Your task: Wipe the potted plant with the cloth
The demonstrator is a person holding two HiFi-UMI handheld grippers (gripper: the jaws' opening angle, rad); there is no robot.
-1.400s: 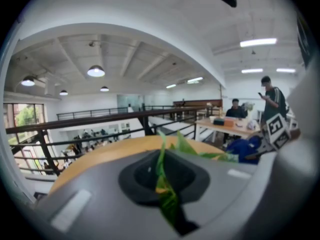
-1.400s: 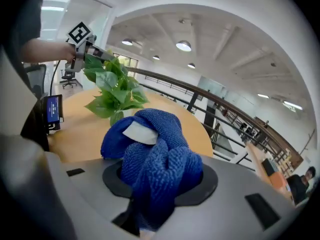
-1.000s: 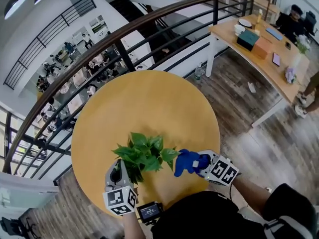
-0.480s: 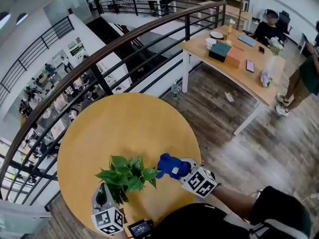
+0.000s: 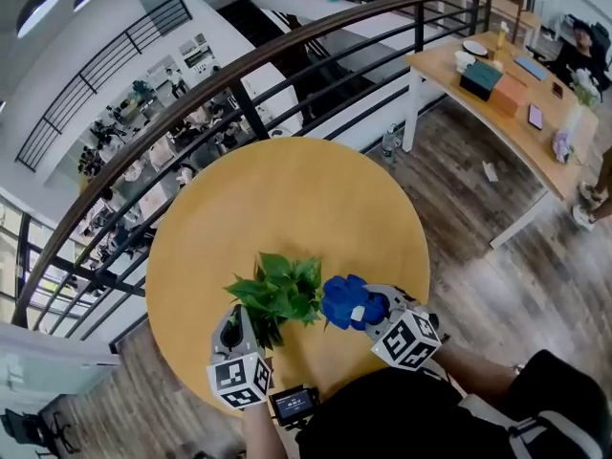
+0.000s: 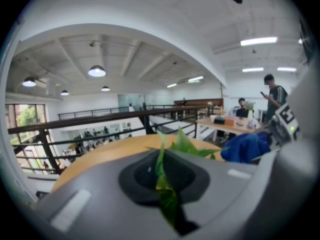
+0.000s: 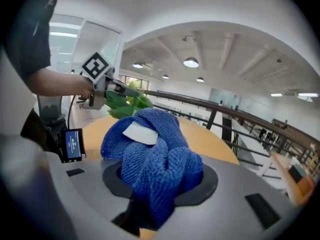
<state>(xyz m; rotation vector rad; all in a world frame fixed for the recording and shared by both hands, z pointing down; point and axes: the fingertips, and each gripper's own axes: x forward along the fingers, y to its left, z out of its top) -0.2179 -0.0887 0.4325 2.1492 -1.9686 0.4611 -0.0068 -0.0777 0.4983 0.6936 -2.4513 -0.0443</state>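
While the left gripper (image 5: 235, 331) steadies the potted plant (image 5: 277, 293) near the close edge of the round table (image 5: 287, 170), the right gripper (image 5: 375, 312) holds the blue cloth (image 5: 350, 301) just beside the foliage, so wiping looks under way. The left gripper view shows its jaws pressed together on one glossy green leaf (image 6: 163, 186). The right gripper view shows its jaws clamping the bunched cloth. Next, I'd guess, comes a gentle stroke along that held leaf.

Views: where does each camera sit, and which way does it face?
Head view: on the head, down at the table; left gripper, right gripper, forearms show.
Left gripper view: on it, along jaws shut on a plant leaf.
Right gripper view: on it, along jaws shut on the cloth; the left arm shows.
Both gripper views share plant, cloth.
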